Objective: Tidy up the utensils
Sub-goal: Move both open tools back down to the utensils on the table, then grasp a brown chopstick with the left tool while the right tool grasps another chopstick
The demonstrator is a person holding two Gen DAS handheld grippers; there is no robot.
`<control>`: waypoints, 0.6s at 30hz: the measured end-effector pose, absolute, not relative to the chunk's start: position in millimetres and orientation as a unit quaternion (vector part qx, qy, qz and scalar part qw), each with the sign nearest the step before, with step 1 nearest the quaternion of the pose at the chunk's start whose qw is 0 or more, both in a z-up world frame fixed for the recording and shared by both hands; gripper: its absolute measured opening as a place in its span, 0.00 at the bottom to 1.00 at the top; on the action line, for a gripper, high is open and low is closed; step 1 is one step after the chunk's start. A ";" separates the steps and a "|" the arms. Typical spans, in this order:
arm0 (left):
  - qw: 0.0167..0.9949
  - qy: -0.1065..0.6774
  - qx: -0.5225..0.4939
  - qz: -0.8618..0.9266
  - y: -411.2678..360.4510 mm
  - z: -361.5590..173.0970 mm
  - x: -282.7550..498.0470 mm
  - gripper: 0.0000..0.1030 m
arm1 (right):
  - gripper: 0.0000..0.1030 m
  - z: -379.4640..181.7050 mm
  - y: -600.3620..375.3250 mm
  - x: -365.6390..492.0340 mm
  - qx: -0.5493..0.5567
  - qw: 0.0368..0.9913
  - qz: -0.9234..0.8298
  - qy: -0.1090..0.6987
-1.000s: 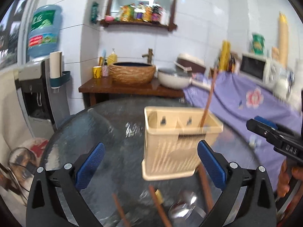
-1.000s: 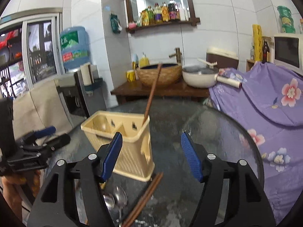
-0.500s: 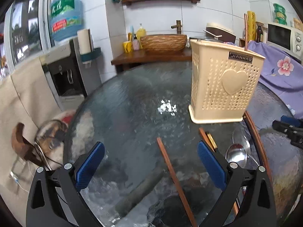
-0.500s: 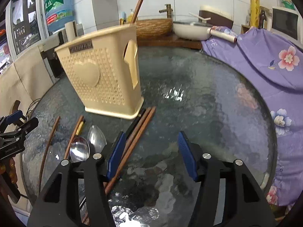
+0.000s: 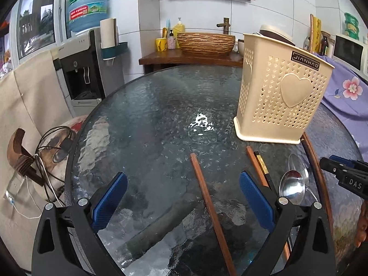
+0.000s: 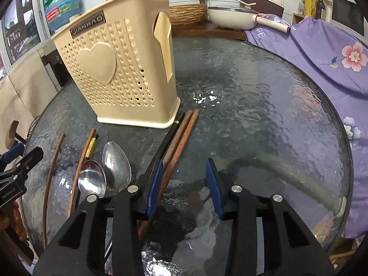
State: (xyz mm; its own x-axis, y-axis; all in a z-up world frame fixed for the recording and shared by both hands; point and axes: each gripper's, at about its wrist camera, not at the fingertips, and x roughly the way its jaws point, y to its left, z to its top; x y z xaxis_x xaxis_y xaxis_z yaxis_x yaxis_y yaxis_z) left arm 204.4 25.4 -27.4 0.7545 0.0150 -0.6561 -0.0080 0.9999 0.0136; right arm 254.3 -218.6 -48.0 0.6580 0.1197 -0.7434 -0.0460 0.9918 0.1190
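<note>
Cream basket (image 6: 119, 69), heart-shaped perforations; brown chopsticks (image 6: 181, 133); silver spoons (image 6: 116, 163); purple floral cloth (image 6: 322, 46).

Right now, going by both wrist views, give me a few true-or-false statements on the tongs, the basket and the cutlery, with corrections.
1. Both tongs are empty. True: the left tongs and right tongs hold nothing.
2. The basket lies on its side. False: it stands upright on the glass table.
3. Two spoons lie on the table. True.
4. Every chopstick is in the basket. False: several chopsticks lie on the glass.
</note>
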 end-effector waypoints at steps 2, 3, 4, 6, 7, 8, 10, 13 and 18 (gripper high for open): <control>0.935 0.354 0.006 0.005 23.4 -28.6 205.0 0.91 | 0.37 -49.3 -218.3 254.6 0.046 0.908 0.040 0.414; 0.934 0.356 0.007 0.003 22.1 -29.4 205.3 0.91 | 0.37 -49.9 -218.9 254.3 0.047 0.908 0.037 0.415; 0.934 0.358 0.009 0.002 21.3 -29.8 205.4 0.91 | 0.37 -50.5 -219.5 254.3 0.049 0.908 0.038 0.415; 0.933 0.361 0.009 0.001 20.6 -31.2 205.8 0.90 | 0.37 -51.3 -220.5 255.3 0.047 0.906 0.037 0.419; 0.932 0.362 0.009 0.000 20.3 -32.0 206.0 0.90 | 0.37 -52.3 -220.2 256.1 0.045 0.905 0.037 0.421; 0.932 0.364 0.009 0.000 19.9 -32.6 206.2 0.90 | 0.36 -53.2 -220.1 256.5 0.044 0.905 0.036 0.423; 0.931 0.366 0.009 -0.002 19.0 -33.8 207.1 0.89 | 0.32 -54.0 -219.4 258.6 0.038 0.905 0.034 0.423; 0.929 0.371 0.010 -0.005 17.2 -35.3 208.2 0.84 | 0.27 -53.8 -219.1 264.6 0.024 0.905 0.025 0.424; 0.928 0.373 0.013 0.001 16.6 -37.8 210.3 0.82 | 0.27 -54.1 -220.5 272.6 0.013 0.906 0.013 0.424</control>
